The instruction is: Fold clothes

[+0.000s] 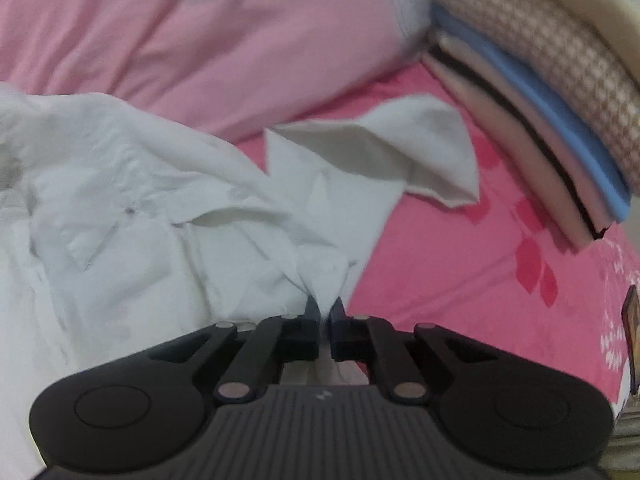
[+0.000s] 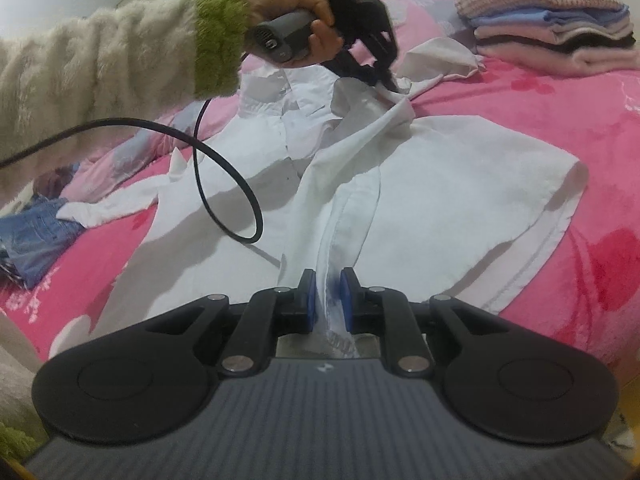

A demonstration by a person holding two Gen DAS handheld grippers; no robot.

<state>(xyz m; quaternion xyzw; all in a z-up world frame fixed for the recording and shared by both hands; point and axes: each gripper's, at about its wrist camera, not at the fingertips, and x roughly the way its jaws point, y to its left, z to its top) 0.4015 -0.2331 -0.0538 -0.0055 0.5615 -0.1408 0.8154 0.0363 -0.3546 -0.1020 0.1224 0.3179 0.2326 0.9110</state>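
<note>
A white shirt (image 2: 440, 176) lies spread and creased on the pink bed (image 2: 540, 104). My right gripper (image 2: 328, 292) is shut on a bunched edge of the shirt near its lower hem. At the far end, my left gripper (image 2: 390, 84), held by a hand in a fuzzy cream sleeve with a green cuff, pinches the shirt near the collar. In the left wrist view the left gripper (image 1: 325, 308) is shut on a fold of the white shirt (image 1: 160, 200). One white sleeve (image 1: 424, 152) lies loose on the bed (image 1: 460, 272).
A stack of folded clothes (image 2: 552, 20) sits at the back right, also the stack (image 1: 540, 100) in the left wrist view. A pink quilt (image 1: 208, 40) lies behind the shirt. Denim clothing (image 2: 36, 236) is at the left. A black cable (image 2: 224, 208) loops over the shirt.
</note>
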